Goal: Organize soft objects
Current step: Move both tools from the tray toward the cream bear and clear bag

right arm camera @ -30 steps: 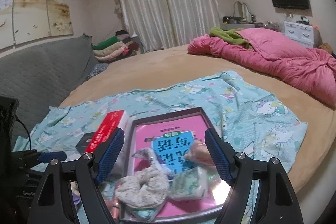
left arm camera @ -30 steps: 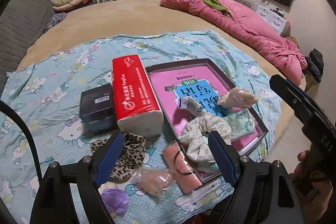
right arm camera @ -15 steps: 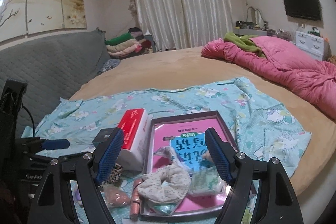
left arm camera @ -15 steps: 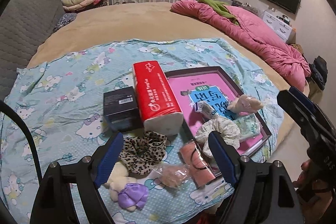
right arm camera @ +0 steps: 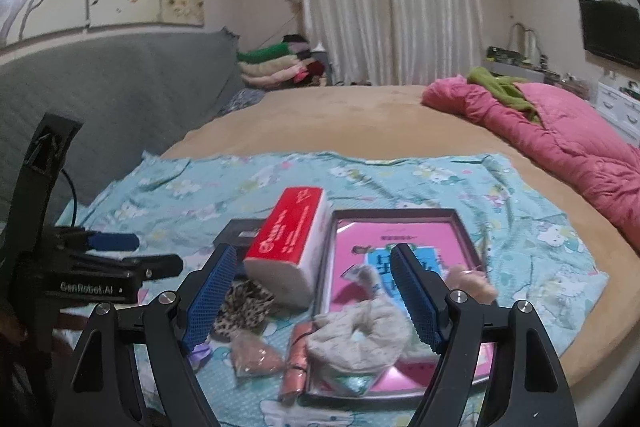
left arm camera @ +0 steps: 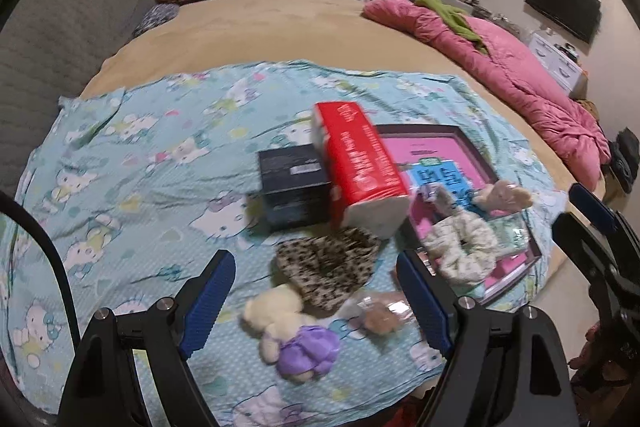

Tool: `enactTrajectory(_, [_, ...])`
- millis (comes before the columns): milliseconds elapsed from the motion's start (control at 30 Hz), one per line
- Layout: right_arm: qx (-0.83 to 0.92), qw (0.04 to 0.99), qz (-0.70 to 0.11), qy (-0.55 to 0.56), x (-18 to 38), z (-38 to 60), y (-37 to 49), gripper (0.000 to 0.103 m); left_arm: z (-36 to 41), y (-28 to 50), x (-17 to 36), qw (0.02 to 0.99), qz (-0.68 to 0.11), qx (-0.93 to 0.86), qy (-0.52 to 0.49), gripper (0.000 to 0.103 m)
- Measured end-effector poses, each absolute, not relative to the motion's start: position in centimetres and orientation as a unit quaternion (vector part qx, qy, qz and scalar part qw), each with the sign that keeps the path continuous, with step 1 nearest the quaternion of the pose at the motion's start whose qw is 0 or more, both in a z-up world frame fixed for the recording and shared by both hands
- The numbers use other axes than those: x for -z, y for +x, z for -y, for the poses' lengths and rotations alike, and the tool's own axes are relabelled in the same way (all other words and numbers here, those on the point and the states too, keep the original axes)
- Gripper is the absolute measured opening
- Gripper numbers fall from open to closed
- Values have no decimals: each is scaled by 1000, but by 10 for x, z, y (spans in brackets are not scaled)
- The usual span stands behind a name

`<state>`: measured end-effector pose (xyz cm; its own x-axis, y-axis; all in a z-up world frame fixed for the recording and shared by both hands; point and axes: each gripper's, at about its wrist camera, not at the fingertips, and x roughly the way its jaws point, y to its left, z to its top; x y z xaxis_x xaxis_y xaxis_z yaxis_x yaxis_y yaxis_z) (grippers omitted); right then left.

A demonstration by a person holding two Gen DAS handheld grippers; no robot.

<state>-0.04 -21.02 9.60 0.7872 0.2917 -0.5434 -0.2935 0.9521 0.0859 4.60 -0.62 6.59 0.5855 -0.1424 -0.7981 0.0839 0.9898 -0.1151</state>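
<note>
My left gripper (left arm camera: pixel 316 301) hangs above the cartoon-print sheet (left arm camera: pixel 132 163) with its jaws wide apart and nothing between them. Under it lie a leopard-print scrunchie (left arm camera: pixel 328 267), a cream plush toy with a purple part (left arm camera: pixel 292 331), and a small clear bag (left arm camera: pixel 376 313) with something brownish inside; the blur keeps me from saying what it is. My right gripper (right arm camera: pixel 310 297) is spread just as wide and empty, held over the near end of the tray (right arm camera: pixel 394 213).

The tray has a pink bottom and lies on the sheet to the right of a red tissue pack (left arm camera: pixel 356 167), which lies alongside its left edge. A black box (left arm camera: pixel 292 183) sits touching the pack's other side. In the tray's near end are a pale floral scrunchie (left arm camera: pixel 464 247), a greenish packet (left arm camera: pixel 510 237) and a small beige plush (left arm camera: pixel 506 193). A pink roll (right arm camera: pixel 296 363) lies on the sheet against the tray's left rim. A pink quilt (right arm camera: pixel 560 131) is bunched far off on the bed.
</note>
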Motion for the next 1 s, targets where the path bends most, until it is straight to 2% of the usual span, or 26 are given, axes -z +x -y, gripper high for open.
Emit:
enactTrajectory(333, [-181, 934, -308, -29, -79, 184, -1, 80, -29, 41, -43, 880, -471, 34, -53, 82])
enactTrajectory(1000, [-209, 904, -363, -86, -33, 154, 4, 80, -18, 36, 8, 855, -516, 44, -32, 82])
